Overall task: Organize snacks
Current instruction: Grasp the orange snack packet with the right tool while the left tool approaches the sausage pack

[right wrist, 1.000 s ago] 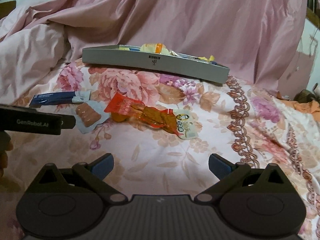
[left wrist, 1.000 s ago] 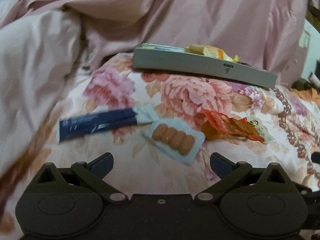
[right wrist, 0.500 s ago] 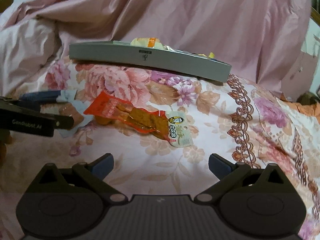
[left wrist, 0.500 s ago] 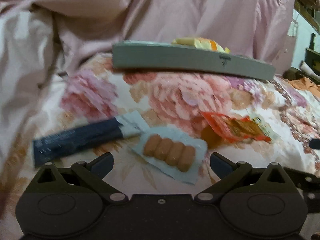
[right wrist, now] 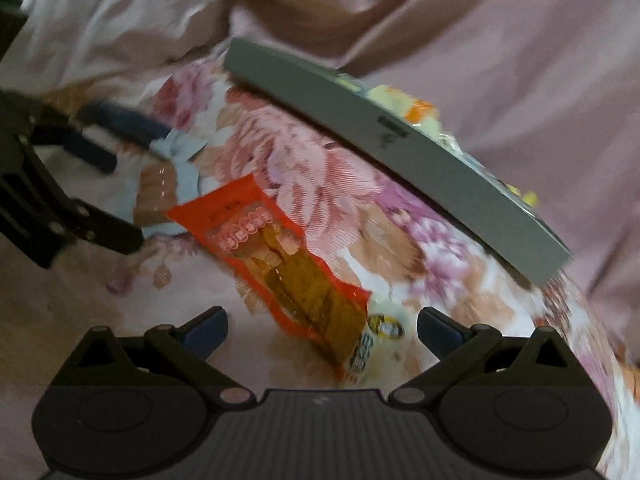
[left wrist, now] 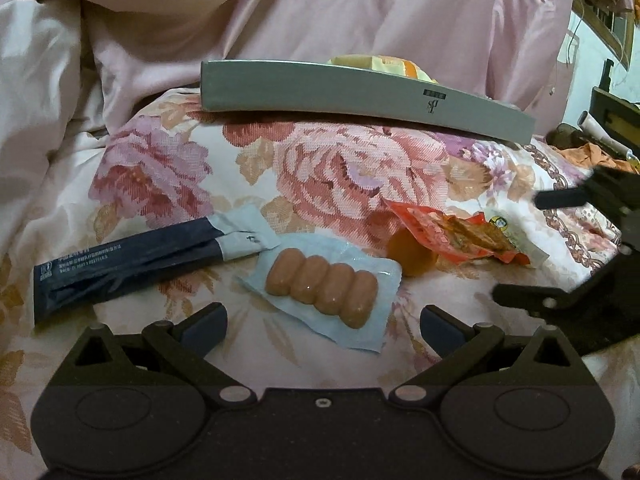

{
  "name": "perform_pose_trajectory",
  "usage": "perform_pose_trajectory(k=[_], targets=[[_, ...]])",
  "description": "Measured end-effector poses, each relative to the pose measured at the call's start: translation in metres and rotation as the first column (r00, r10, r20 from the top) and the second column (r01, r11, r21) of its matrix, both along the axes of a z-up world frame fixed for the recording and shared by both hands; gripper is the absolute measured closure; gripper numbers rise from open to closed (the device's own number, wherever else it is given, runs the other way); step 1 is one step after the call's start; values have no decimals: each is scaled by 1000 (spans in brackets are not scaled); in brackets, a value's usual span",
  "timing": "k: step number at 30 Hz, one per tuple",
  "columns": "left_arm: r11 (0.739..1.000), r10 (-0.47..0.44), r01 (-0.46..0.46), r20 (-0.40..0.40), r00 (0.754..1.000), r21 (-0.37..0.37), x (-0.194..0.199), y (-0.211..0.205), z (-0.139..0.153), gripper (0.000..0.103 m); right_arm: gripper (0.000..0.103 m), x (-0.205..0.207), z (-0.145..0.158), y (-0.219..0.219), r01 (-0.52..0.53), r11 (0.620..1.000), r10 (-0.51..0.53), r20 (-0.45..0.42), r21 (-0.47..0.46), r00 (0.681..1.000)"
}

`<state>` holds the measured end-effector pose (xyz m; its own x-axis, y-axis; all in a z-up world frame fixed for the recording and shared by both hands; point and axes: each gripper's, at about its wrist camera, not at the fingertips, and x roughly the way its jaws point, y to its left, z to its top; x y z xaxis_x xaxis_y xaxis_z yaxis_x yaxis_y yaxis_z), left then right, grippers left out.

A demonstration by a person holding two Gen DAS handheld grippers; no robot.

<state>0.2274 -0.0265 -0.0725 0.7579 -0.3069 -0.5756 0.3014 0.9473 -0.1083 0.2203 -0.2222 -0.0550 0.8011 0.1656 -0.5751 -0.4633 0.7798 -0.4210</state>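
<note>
- Both of my claws are spread wide and hold nothing: my left gripper (left wrist: 322, 322) hangs low over the floral bedspread (left wrist: 344, 168), my right gripper (right wrist: 322, 326) likewise, tilted.
- Between my left fingertips (left wrist: 206, 320), at 12 o'clock and just ahead, lies the sausage pack (left wrist: 320, 288): four pink sausages side by side in a pale blue sealed pouch.
- At 10 o'clock from it, with its pale end just beside it, lies the dark navy stick pack (left wrist: 128, 264); small white print runs along it, too fine for me to read.
- At 2 o'clock lies the orange-red snack packet (left wrist: 452, 236), one end resting over a small orange piece (left wrist: 412, 256); a round cartoon logo sits on its white end.
- Through my right camera that packet (right wrist: 280, 264) lies straight ahead, its white end between my jaws; the lettering is blurred.
- Farther off, at 12 o'clock, the grey tray (left wrist: 360, 96) sits on the bedspread with a small dark label and emblem on its wall, unreadable; yellow and orange wrappers (left wrist: 384, 66) show above its rim.
- Pink bedding (left wrist: 320, 8) is heaped behind it.
</note>
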Motion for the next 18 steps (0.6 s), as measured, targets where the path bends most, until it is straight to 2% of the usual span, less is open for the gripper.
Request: perform_pose_trajectory(k=[2,6,12,18], targets=[[1000,0,0,-3,1000,2,1,-1,-1,1,0,10,-2,1,-45,999,45,-29,4,999],[1000,-1,1,0,1000,19,0,-3,-4,1,0,25,-3,2,-92,993,98,-82,81,992],[1000,-2,2,-2,1000,18,1,-3,-6,1,3,40,-6,-2,-85,984,103,-112,156,988],[1000,-2,3,-3,1000,26,2,-4,-7,1,18,33,-7,-13,-48,975,78,-131,216,988]])
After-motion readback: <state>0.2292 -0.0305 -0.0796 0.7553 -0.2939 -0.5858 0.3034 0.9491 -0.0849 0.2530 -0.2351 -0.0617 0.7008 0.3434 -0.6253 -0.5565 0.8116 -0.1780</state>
